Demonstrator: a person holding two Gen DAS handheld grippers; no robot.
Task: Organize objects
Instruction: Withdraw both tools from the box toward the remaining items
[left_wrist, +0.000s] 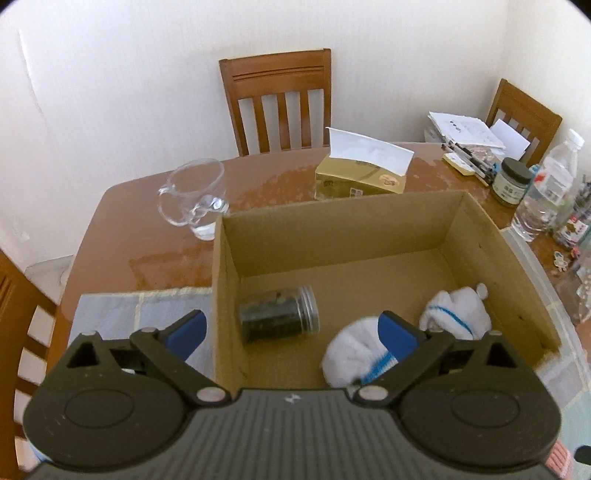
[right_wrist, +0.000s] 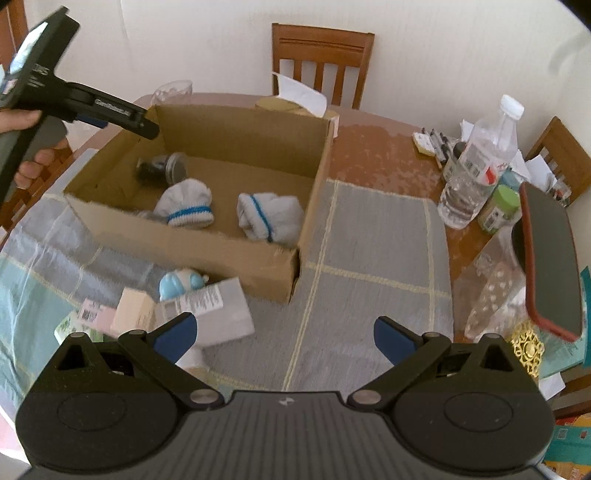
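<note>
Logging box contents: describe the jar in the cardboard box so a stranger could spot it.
Find the open cardboard box on the table. Near its far left corner lies the jar on its side: clear, dark contents, silver lid. The two rolled socks beside it are soft and white with blue stripes.

The right gripper hangs with jaws wide apart over a grey mat, nothing between them. Ahead, a cardboard box holds a jar on its side and two rolled socks. The left gripper points over the box's far corner.
</note>
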